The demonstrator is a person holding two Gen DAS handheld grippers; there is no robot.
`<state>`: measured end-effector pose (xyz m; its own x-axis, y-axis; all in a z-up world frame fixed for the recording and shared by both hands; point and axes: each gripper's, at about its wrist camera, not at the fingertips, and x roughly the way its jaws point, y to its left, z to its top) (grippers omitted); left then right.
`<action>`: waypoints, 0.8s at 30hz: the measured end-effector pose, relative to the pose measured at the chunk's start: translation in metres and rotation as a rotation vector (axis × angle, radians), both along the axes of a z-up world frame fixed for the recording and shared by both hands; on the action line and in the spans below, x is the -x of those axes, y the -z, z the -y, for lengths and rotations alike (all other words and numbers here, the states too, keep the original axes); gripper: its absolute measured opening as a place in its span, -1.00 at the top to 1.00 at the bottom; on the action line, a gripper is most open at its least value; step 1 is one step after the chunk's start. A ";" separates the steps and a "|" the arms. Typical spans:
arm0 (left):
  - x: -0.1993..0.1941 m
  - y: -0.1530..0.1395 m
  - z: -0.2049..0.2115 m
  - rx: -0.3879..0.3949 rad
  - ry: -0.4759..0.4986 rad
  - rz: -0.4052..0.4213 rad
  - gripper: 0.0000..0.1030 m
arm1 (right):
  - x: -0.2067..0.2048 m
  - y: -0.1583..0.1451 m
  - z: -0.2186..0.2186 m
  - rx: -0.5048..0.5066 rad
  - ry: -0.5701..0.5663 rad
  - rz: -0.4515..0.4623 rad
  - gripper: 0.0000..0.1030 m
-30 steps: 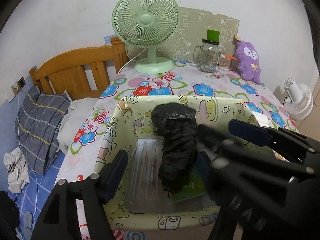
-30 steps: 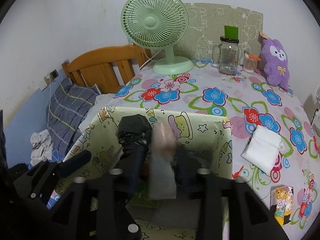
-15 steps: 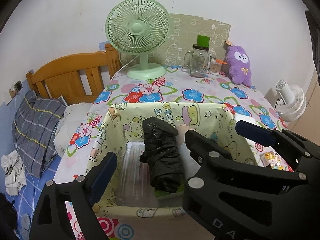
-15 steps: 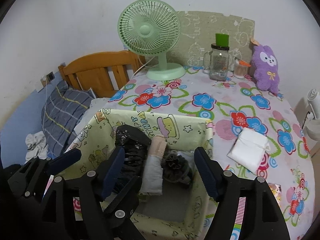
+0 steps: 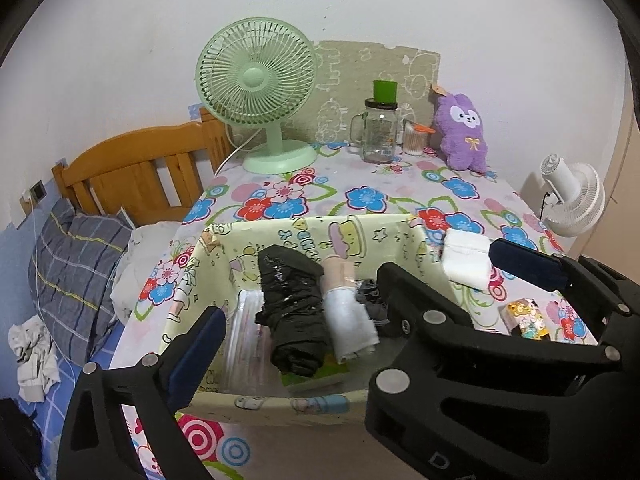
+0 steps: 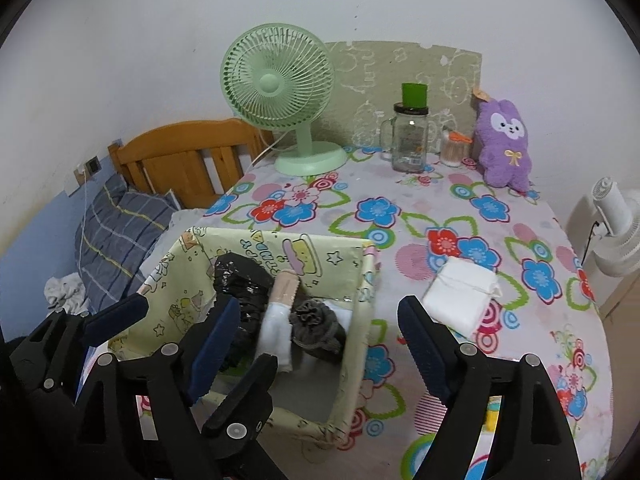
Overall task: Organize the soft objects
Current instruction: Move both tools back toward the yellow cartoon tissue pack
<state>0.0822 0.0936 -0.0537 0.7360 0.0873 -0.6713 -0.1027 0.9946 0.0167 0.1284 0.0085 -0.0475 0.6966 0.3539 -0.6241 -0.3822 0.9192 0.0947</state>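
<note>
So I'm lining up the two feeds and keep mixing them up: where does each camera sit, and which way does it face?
Left wrist: on the left gripper, looking down and forward into the fabric bin; its own fingers and the right gripper's show.
Right wrist: on the right gripper, to the bin's right, facing the same way; both grippers show, with the left gripper at lower left.
Shared: bin, green fan, purple plush, folded white cloth.

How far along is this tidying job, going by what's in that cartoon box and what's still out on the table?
Done: a black bundle, a white and pink roll and a dark grey piece lie side by side in the yellow fabric box. In hand: nothing; the left gripper and right gripper have just been opening, nothing between them. Probably left: the folded white cloth on the tablecloth, perhaps the purple plush.
</note>
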 end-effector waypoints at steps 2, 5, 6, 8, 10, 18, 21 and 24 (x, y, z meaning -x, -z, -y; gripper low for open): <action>0.002 -0.002 0.005 -0.004 0.004 0.007 -0.97 | 0.003 -0.002 0.005 -0.001 0.007 0.009 -0.66; 0.005 -0.006 0.011 -0.008 0.010 0.015 -0.97 | 0.007 -0.005 0.013 -0.002 0.017 0.019 -0.69; 0.006 -0.007 0.014 -0.008 0.013 0.019 -0.97 | 0.008 -0.006 0.016 -0.002 0.020 0.022 -0.69; 0.007 -0.009 0.017 -0.005 0.018 0.025 -0.98 | 0.012 -0.009 0.020 -0.002 0.023 0.032 -0.71; 0.009 -0.012 0.021 0.000 0.022 0.030 -0.98 | 0.015 -0.013 0.025 -0.001 0.029 0.044 -0.75; 0.017 -0.020 0.039 -0.011 0.040 0.048 -0.98 | 0.026 -0.020 0.042 -0.010 0.050 0.064 -0.81; 0.020 -0.022 0.047 -0.015 0.050 0.057 -0.98 | 0.030 -0.023 0.051 -0.012 0.060 0.074 -0.81; 0.023 -0.025 0.056 -0.027 0.060 0.067 -0.98 | 0.035 -0.024 0.060 -0.021 0.074 0.086 -0.81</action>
<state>0.0591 0.0380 -0.0291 0.7837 0.0593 -0.6183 -0.0448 0.9982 0.0390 0.0936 -0.0519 -0.0231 0.7716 0.3122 -0.5542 -0.3211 0.9433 0.0844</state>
